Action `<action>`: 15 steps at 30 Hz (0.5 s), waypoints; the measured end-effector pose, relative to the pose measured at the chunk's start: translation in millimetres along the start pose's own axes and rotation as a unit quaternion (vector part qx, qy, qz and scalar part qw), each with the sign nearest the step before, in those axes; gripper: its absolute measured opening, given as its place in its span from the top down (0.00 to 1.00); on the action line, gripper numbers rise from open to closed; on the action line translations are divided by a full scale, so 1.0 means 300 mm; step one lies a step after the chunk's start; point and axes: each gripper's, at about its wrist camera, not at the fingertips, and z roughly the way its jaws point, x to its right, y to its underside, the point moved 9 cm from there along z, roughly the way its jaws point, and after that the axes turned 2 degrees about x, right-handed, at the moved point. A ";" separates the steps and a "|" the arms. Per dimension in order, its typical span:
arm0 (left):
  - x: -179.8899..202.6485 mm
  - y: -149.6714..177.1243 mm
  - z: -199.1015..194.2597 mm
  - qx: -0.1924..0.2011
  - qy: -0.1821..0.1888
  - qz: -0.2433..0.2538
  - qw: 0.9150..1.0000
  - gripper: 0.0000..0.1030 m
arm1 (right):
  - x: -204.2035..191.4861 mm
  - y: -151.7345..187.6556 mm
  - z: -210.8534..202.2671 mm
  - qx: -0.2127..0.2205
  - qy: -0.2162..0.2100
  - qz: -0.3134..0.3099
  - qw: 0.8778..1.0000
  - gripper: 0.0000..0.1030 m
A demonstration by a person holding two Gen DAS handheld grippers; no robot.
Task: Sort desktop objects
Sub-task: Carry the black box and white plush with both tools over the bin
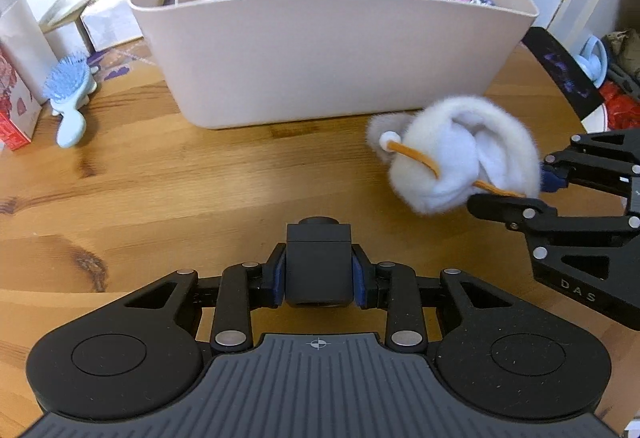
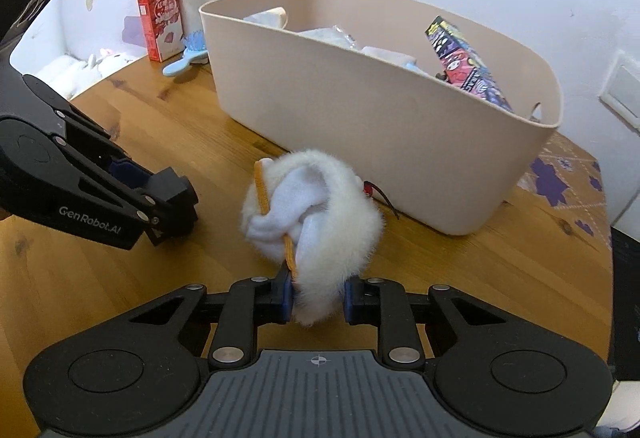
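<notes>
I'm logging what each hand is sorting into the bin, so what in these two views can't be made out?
- Beige plastic bin: most contents hidden by its near wall in both views; only white packets and a colourful printed box poke out.
- Small black block in the left tongs: its identity is unclear.
- White fluffy plush item in the right tongs: bunched up, so its shape is unreadable.
- Red carton: cut off by the left-wrist edge.

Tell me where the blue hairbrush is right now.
The blue hairbrush lies on the wooden table, left of the beige bin, beside a red carton.
</notes>
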 end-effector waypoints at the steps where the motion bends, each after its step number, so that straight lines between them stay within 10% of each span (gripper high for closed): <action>1: 0.002 0.002 -0.014 0.003 0.001 -0.001 1.000 0.69 | -0.004 0.001 -0.012 0.003 0.003 0.002 1.000 0.79; 15: -0.037 0.044 -0.185 0.034 0.007 0.009 0.999 0.69 | -0.074 0.007 -0.218 0.043 0.049 0.029 0.997 0.79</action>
